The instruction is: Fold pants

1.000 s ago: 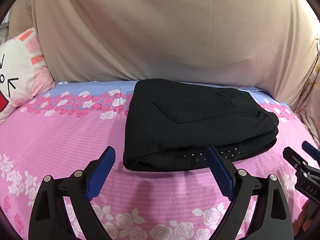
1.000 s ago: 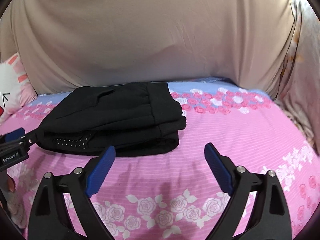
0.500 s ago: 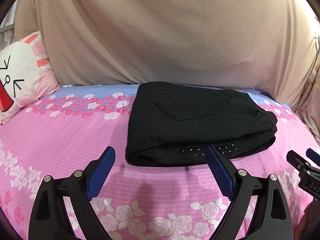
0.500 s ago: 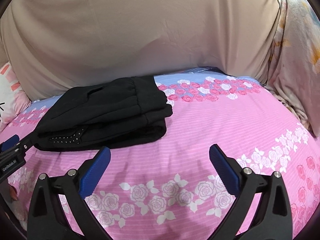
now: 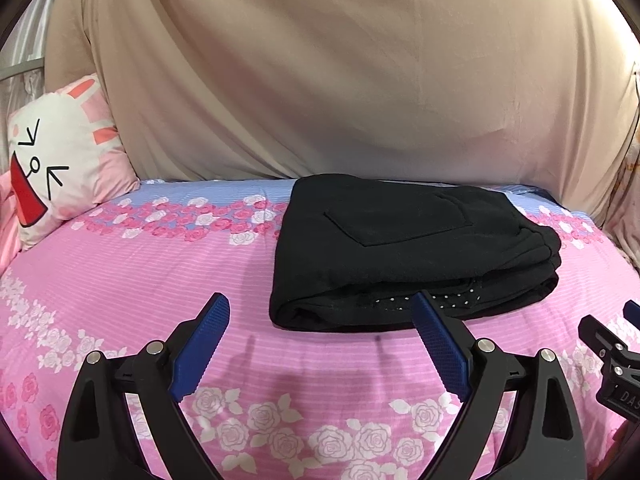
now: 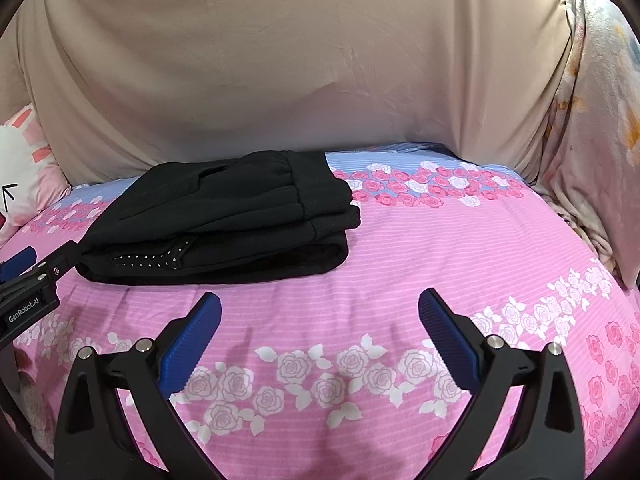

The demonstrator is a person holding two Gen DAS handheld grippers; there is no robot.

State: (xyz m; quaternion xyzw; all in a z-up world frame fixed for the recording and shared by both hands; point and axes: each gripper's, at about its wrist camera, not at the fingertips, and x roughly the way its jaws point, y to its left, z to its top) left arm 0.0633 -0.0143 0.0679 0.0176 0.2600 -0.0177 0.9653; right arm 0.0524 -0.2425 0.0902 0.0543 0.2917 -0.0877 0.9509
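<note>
The left tongs (image 5: 320,314) are spread wide, the two blue ribbed pads (image 5: 202,350) far apart with nothing between them. Black arms angle outward from the bottom of the view, silver pivot pins showing on each. The right tongs (image 6: 319,312) stand the same way, pads (image 6: 450,340) parted and empty, held level and pointing forward. Each set shows at the edge of the other's view: the right at the left wrist's far right, the left at the right wrist's far left. The two sit side by side, apart.
</note>
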